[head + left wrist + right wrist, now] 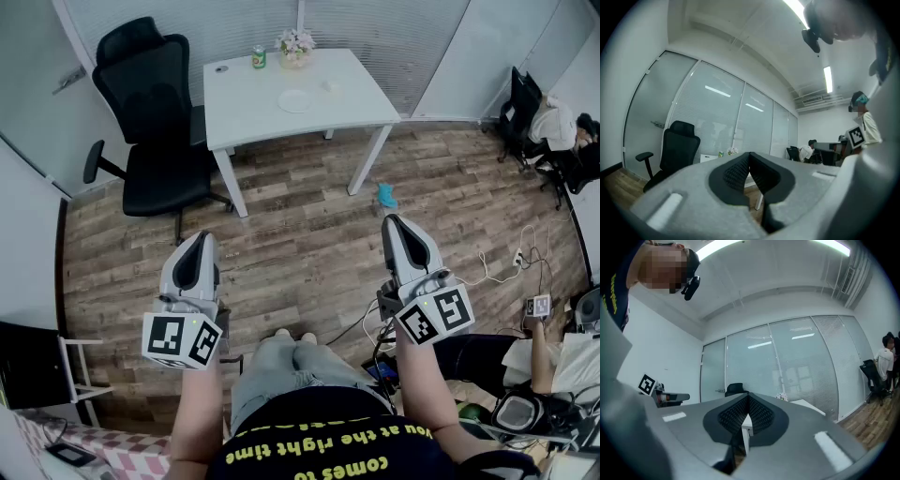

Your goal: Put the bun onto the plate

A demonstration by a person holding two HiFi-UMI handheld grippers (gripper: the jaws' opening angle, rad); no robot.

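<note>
Left hand-held gripper [199, 246] and right hand-held gripper [398, 230] are being carried level, jaws closed and empty since nothing is within reach, well short of the white counter [262, 117] bearing the plate [294, 100] and, near it, a pale lump [330, 86] judged the bun.

The head view looks steeply down over the left gripper [201, 240] and right gripper [395, 225] close below, with the table [253, 108] far ahead. Each gripper view sits right behind its jaws and faces level. All three share the table and chair [155, 112].
</note>
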